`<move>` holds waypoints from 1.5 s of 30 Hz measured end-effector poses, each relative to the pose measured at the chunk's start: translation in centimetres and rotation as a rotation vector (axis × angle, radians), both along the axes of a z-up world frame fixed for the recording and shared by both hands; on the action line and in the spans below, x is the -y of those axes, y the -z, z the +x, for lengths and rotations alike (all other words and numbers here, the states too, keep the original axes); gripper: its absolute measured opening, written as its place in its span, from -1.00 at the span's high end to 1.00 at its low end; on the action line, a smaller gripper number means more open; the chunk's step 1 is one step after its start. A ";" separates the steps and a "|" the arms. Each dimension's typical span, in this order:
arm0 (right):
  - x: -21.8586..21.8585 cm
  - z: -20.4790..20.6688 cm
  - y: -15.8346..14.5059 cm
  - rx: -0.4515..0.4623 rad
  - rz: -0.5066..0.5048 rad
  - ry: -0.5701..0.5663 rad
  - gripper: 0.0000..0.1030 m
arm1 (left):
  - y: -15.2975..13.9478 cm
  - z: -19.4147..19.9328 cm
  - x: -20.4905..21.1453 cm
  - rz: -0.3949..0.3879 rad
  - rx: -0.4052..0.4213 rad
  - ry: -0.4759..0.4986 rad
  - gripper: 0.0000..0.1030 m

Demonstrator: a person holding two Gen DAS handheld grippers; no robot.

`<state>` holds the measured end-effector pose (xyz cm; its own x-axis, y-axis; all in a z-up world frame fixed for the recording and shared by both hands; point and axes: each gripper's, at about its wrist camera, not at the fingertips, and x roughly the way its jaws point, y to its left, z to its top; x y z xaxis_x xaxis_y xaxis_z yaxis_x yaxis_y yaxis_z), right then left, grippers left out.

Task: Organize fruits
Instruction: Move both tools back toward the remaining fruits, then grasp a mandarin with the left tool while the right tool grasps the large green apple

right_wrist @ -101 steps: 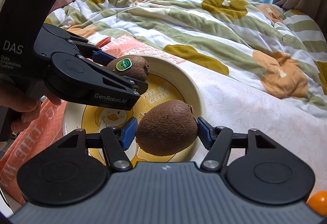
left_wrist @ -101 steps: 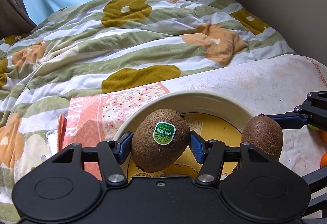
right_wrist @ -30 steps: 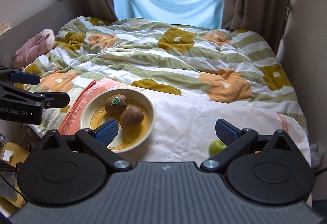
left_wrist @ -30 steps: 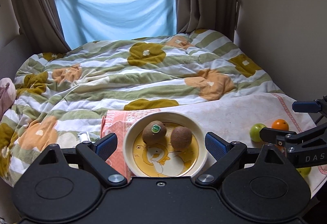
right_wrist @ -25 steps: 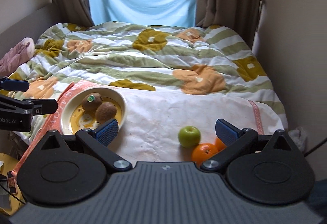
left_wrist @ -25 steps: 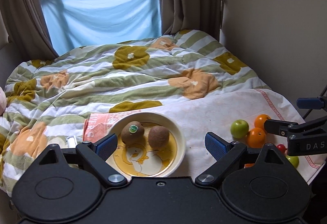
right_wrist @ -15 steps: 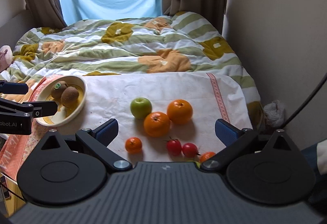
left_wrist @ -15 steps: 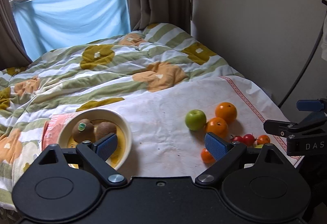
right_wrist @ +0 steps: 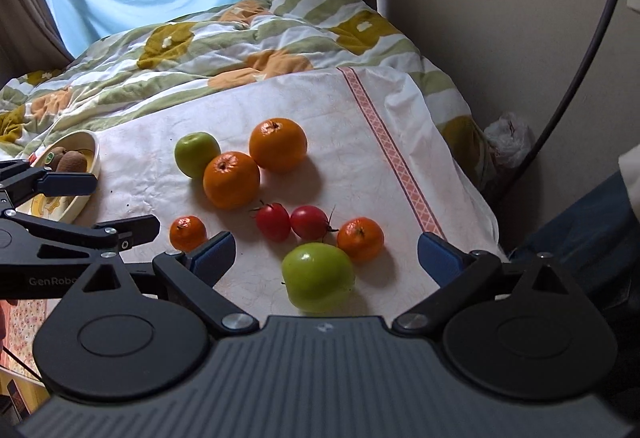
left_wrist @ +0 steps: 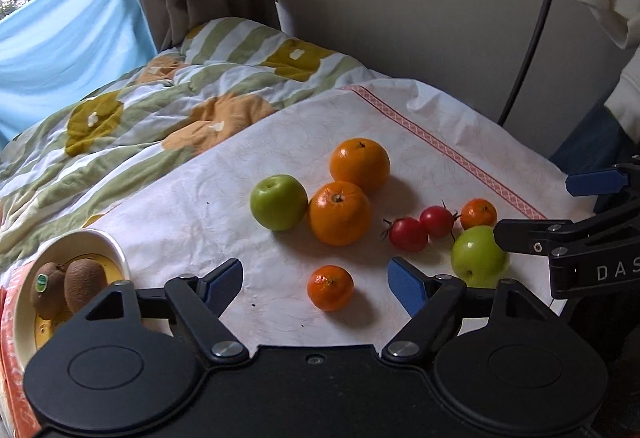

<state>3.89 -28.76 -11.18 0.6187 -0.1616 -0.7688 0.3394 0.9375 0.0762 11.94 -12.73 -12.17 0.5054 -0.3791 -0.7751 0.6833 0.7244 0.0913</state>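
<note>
Kiwis [left_wrist: 66, 288], two of them, lie side by side in the cream bowl [left_wrist: 116, 252] at far left, long axes roughly upright in the left wrist view, the stickered one leftmost. On the white cloth [left_wrist: 192, 206], a green apple [left_wrist: 279, 202] touches a large orange [left_wrist: 339, 213], stem up; a second orange [left_wrist: 359, 165] sits behind. The small mandarin [left_wrist: 330, 287] lies between the left gripper's [left_wrist: 314, 284] closing jaws, untouched. Two cherry tomatoes [right_wrist: 292, 222], another mandarin [right_wrist: 360, 239] and a second green apple [right_wrist: 318, 276] follow; that apple sits between the right gripper's [right_wrist: 324, 252] wide-apart pads, untouched.
</note>
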 end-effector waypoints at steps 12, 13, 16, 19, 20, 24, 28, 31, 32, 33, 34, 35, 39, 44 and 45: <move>-0.1 1.5 5.6 -0.033 0.053 0.116 -0.99 | 6.2 1.8 1.3 0.064 -0.006 0.094 -0.13; -0.2 1.6 5.7 -0.034 0.051 0.121 -0.99 | 6.3 1.9 1.3 0.063 -0.007 0.099 -0.11; -0.3 1.7 6.0 -0.038 0.050 0.128 -0.98 | 6.7 2.0 1.6 0.062 -0.016 0.121 0.04; -0.4 1.9 6.1 -0.043 0.049 0.128 -0.93 | 6.9 1.9 1.8 0.068 -0.016 0.141 0.18; -0.4 2.0 6.1 -0.044 0.047 0.129 -0.90 | 7.0 1.8 1.8 0.068 -0.012 0.144 0.18; -0.4 2.3 6.4 -0.056 0.043 0.120 -0.81 | 7.0 1.8 1.6 0.059 -0.014 0.141 0.19; -0.3 2.4 6.7 -0.066 0.045 0.112 -0.81 | 6.9 1.6 1.6 0.057 -0.016 0.130 0.20; -0.4 2.6 6.9 -0.077 0.045 0.097 -0.69 | 6.8 1.6 1.5 0.055 -0.019 0.117 0.20; -0.4 2.7 7.0 -0.081 0.047 0.093 -0.61 | 6.8 1.6 1.4 0.054 -0.020 0.111 0.20; -0.4 2.7 7.1 -0.084 0.051 0.090 -0.56 | 6.7 1.6 1.4 0.053 -0.021 0.104 0.20; -0.4 2.7 7.2 -0.085 0.056 0.087 -0.53 | 6.7 1.6 1.3 0.052 -0.021 0.099 0.20; -0.3 2.8 7.2 -0.086 0.058 0.084 -0.46 | 6.6 1.6 1.2 0.051 -0.021 0.093 0.20; -0.3 2.9 7.3 -0.089 0.051 0.053 -0.42 | 6.3 1.5 0.9 0.048 -0.015 0.064 0.20; -0.2 2.8 7.1 -0.089 0.079 0.031 -0.42 | 5.5 1.4 0.2 0.034 -0.006 0.016 0.20; -0.2 2.8 7.1 -0.089 0.082 0.026 -0.42 | 5.3 1.4 0.0 0.034 -0.004 0.006 0.20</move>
<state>6.68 -28.59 -18.24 0.5434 -0.1113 -0.8320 0.3725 0.9202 0.1202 13.33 -12.73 -17.45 0.5005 -0.3556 -0.7893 0.6878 0.7171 0.1131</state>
